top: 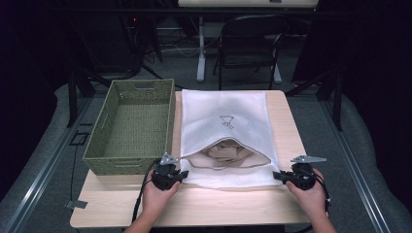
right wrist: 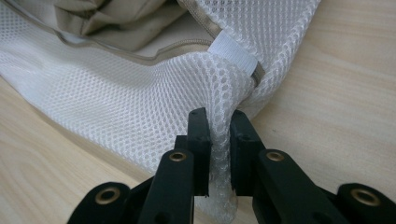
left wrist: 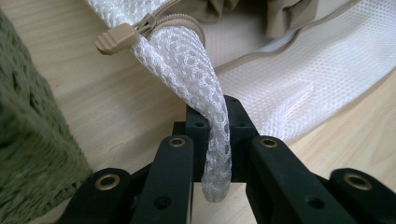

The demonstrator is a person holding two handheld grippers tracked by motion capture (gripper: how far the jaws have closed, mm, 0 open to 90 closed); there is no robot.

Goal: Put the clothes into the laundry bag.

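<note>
A white mesh laundry bag (top: 223, 116) lies flat on the wooden table, its zipper open in an arc near the front with beige cloth (top: 227, 151) showing inside. My left gripper (top: 180, 174) is shut on the bag's near-left corner (left wrist: 205, 93), where the beige zipper pull (left wrist: 116, 39) sits. My right gripper (top: 278, 176) is shut on the near-right corner (right wrist: 224, 93), pinching bunched mesh just below a white tab (right wrist: 233, 58). Beige cloth (right wrist: 116, 18) fills the opening behind it.
A green woven basket (top: 133, 125), with nothing inside, stands left of the bag, its near corner (left wrist: 28, 140) close to my left gripper. A bare strip of table (top: 194, 206) runs along the front. A dark folding chair (top: 250, 46) stands beyond the table.
</note>
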